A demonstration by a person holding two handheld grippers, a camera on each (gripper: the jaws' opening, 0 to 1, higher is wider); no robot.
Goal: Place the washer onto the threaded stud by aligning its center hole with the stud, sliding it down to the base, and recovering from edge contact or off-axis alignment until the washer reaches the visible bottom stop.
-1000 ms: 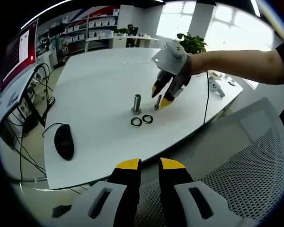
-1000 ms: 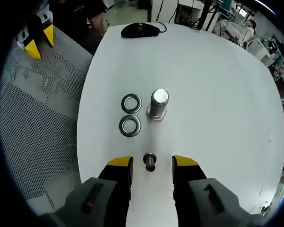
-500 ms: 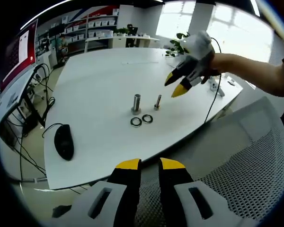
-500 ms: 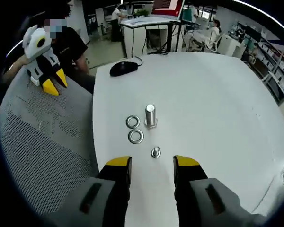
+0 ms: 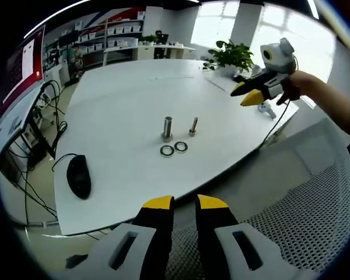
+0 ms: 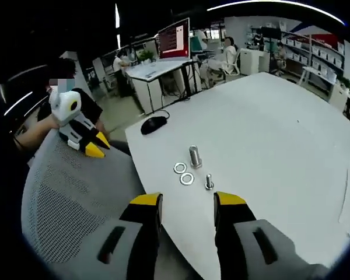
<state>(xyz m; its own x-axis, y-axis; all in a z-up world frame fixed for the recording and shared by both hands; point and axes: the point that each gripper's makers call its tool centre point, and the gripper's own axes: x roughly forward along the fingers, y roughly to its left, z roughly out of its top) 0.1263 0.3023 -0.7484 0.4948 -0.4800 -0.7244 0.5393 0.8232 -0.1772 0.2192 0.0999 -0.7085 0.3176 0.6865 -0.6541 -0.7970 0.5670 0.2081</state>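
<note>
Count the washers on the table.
2. Both lie flat, side by side, by the base of the big stud: one washer directly before it, the other washer nearer the small bolt. Neither is on a stud.

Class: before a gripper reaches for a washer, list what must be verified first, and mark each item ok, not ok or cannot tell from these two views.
1. Two washers lie flat and reachable on the white table: ok.
2. Small threaded stud stands upright and bare: ok.
3. Large metal cylinder leaves room beside the stud: ok.
4. Right gripper open, holding nothing: ok.
5. Right gripper near the washers: not ok, it is held off beyond the table's edge.
6. Left gripper ready over the table: not ok, it sits over the mesh chair.
</note>
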